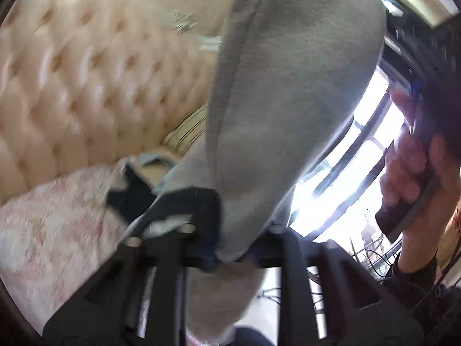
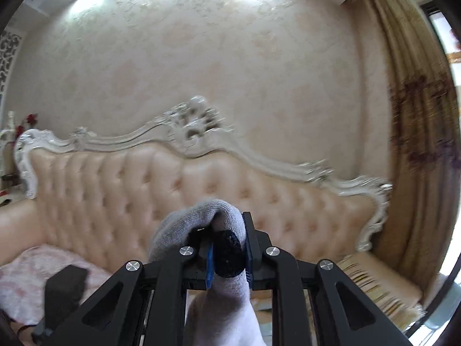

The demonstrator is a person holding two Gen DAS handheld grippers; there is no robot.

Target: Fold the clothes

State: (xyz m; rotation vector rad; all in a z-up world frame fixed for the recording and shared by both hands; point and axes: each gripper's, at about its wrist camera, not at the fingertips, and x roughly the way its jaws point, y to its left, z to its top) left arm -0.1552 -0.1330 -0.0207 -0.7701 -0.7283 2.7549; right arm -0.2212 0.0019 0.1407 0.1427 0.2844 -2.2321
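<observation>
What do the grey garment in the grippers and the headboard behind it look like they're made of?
Grey garment: soft matte knit or fleece, probably a cotton blend; a fuzzy nap, with a darker ribbed edge pinched in the right gripper. Headboard: glossy cream button-tufted padding, leather or a lookalike, in a carved silver-white frame.

grippers: 2 (image 1: 219, 230) (image 2: 227, 256) | grey garment: 1 (image 1: 288, 86) | headboard: 1 (image 2: 173, 190)

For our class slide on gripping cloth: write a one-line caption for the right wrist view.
Right gripper shut on a grey knitted garment with a dark cuff, before a tufted cream headboard.
</observation>
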